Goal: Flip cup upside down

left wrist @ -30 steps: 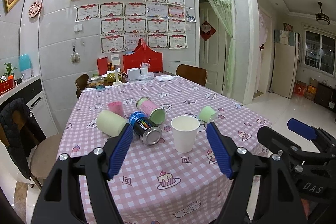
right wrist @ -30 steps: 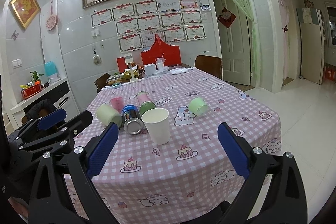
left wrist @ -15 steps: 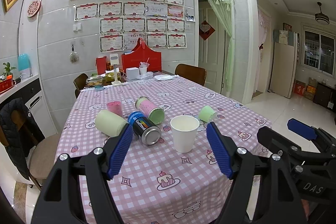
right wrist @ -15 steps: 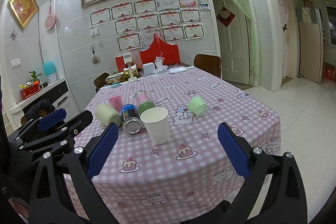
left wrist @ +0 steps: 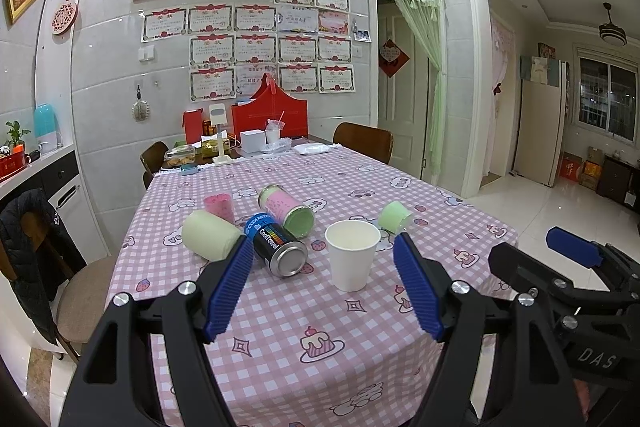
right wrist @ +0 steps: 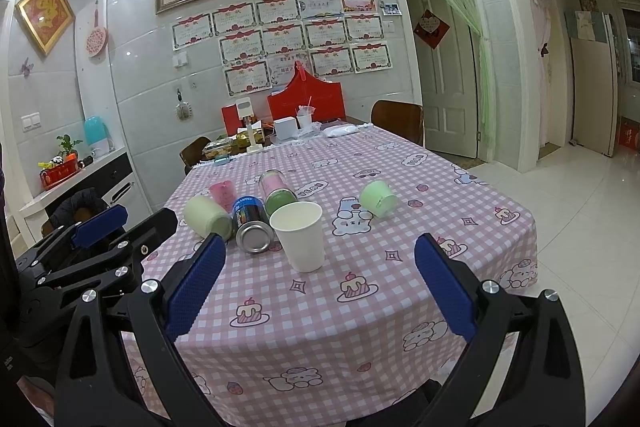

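Observation:
A white paper cup point(left wrist: 352, 254) stands upright, mouth up, on the pink checked tablecloth point(left wrist: 280, 339). It also shows in the right wrist view point(right wrist: 299, 235). My left gripper point(left wrist: 320, 285) is open and empty, held short of the cup, which sits between its blue pads but farther away. My right gripper point(right wrist: 318, 285) is open and empty, back from the near table edge, with the cup ahead and slightly left. Each gripper shows at the edge of the other's view.
Left of the cup lie a dark can point(left wrist: 276, 245), a pale green roll point(left wrist: 210, 241) and a pink-green canister point(left wrist: 286, 205). A pink cup point(left wrist: 219, 207) stands behind. A small green cup point(left wrist: 394, 215) lies to the right. Boxes and chairs are at the far end.
Both views have shifted only slightly; the grippers stay open and the cup has not moved.

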Demonstrator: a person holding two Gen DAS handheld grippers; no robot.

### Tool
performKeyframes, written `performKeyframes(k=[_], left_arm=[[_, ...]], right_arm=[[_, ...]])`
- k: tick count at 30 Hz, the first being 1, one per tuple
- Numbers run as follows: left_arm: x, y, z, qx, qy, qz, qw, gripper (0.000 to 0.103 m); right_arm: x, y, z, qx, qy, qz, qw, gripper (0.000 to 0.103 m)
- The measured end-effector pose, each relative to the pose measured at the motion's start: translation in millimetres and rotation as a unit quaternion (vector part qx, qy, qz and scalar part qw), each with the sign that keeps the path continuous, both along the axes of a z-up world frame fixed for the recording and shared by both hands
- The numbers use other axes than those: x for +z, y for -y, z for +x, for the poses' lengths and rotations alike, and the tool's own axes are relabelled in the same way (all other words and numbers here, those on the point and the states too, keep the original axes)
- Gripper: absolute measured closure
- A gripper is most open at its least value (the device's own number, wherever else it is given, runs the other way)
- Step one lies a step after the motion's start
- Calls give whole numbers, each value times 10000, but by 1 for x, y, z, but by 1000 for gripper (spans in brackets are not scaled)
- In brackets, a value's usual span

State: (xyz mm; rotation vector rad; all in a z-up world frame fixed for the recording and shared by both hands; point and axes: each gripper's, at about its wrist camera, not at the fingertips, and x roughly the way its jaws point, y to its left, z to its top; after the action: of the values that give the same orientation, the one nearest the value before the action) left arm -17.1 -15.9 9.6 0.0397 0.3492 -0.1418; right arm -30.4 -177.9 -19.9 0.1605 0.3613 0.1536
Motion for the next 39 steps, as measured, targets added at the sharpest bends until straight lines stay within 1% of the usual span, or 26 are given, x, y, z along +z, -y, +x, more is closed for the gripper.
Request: performKeyframes(k=[39], left_arm=[[-1,-2,0,25,-41,-24,10000,31]], right_arm=[[-3,-2,-1,-70,-16,-19,10000,11]])
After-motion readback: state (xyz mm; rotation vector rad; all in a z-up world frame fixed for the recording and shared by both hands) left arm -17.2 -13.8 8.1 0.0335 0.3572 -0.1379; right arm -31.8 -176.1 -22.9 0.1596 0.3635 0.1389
